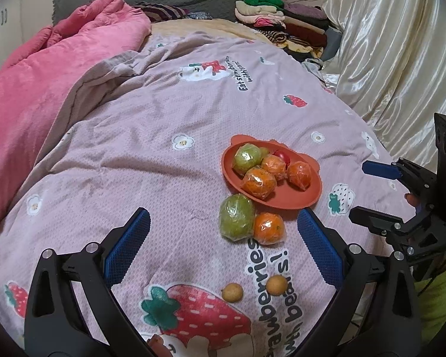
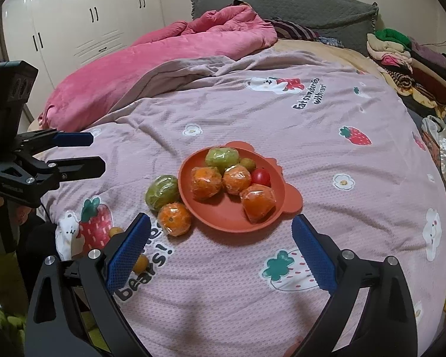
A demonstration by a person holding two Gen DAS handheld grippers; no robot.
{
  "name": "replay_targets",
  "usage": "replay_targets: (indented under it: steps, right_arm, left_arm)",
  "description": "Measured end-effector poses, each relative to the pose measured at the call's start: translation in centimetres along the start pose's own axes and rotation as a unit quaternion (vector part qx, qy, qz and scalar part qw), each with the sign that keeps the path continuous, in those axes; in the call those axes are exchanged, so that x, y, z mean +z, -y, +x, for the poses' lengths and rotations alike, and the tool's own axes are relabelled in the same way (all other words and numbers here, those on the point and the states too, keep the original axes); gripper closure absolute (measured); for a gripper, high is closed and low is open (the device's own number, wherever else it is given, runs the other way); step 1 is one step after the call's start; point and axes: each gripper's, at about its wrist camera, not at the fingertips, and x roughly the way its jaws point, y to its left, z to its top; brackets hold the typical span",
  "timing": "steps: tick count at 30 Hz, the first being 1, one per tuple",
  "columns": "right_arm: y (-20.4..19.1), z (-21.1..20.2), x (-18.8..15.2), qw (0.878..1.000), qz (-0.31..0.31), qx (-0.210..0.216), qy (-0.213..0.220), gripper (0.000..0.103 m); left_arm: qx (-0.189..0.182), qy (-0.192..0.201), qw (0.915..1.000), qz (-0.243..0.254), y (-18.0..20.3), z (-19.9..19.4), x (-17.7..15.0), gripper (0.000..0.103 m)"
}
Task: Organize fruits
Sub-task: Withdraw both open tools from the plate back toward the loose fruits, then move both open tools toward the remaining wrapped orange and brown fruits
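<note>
Blue-padded left gripper (image 1: pixel 223 244) and right gripper (image 2: pixel 221 244) both wide open, empty, hovering over quilt (image 1: pixel 139 136). Nearest: two small yellow fruits (image 1: pixel 232 292). Then wrapped green fruit (image 1: pixel 236 217) touching orange (image 1: pixel 269 228), just beside plate (image 1: pixel 285 200). Plate holding five wrapped fruits plus tomato (image 2: pixel 260 176).

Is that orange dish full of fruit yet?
Partly full. The dish holds several wrapped fruits, with bare space at its near side; a green fruit and wrapped orange lie outside it.
</note>
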Motion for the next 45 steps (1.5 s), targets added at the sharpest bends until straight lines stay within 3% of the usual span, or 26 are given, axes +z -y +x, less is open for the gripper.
replay_targets:
  steps: [45]
  right_arm:
    - [-2.7,1.2,-3.2,0.999,0.025,0.019,-0.025,0.007]
  left_arm:
    - [0.008,-0.034,0.9993,0.012,0.1,0.6,-6.5,0.010]
